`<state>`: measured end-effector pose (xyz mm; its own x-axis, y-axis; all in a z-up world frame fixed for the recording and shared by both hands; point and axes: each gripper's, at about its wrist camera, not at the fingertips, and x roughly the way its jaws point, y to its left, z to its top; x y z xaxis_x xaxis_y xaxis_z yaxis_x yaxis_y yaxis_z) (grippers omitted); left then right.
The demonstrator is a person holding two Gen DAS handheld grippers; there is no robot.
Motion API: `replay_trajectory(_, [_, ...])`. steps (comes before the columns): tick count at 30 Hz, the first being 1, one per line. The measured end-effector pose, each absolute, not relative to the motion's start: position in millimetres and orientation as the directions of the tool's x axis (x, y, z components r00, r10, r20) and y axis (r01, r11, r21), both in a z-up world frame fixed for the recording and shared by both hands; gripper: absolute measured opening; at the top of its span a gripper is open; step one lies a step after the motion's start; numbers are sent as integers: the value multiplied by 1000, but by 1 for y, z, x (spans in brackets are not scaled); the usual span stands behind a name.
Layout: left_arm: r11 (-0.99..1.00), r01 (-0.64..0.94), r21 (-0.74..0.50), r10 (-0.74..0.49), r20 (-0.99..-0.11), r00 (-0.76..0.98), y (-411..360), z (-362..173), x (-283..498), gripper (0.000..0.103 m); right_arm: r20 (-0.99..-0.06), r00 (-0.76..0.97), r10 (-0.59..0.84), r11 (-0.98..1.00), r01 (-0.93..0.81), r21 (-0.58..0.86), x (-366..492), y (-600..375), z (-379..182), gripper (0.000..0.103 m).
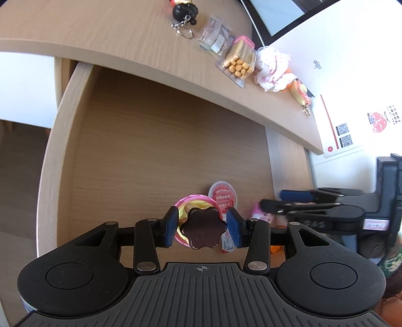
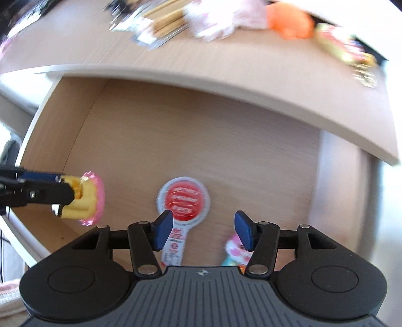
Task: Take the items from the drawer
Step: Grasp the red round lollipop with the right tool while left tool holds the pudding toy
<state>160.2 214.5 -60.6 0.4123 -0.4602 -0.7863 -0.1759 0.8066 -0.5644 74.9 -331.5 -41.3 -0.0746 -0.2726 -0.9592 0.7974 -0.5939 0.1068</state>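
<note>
Gripping a yellow toy cake [image 1: 201,227] with pink frilled rim and dark flower-shaped top: left gripper [image 1: 202,227], blue pads [image 1: 170,226] pressed to both sides of it. Raised clear of the drawer [image 1: 140,140] floor, judging by the right wrist view, where the cake [image 2: 86,200] hangs at the tip of the left gripper [image 2: 66,195] over the drawer's left part. Lying flat on the drawer floor just beyond and right of the cake: a round foil-lidded sauce cup [image 1: 223,197], red label up, long tab pointing toward the camera [image 2: 183,201]. Farther right, near the drawer's front right corner: a small pink and white toy [image 2: 237,251], partly hidden behind the right claw. Hovering above the drawer with jaws spread wide, nothing between them: right gripper [image 2: 203,232], sauce cup tab beside its left pad, pink toy under its right pad. Seen from the left wrist as a blurred black shape [image 1: 276,201] at the drawer's right side. Lined up on the desk top [image 1: 100,32] above the drawer: black keychain figure [image 1: 184,11], clear packet [image 1: 216,37], box of biscuit sticks [image 1: 238,61], white-pink fluffy item [image 1: 273,69], orange plush keychain [image 1: 300,93].
</note>
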Motion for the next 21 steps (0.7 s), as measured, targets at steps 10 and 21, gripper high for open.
replay_trajectory(10, [795,-191,-576,-467,-782,412,216,-59,154,46,-955,-21,-296,-587,792,165,97,-323,-40,56])
replay_trajectory(21, [799,-226,-558,-434,-794,425,225,-58,153,46,-970,-132,-202,-491,871,-16,117,-382,-61,68])
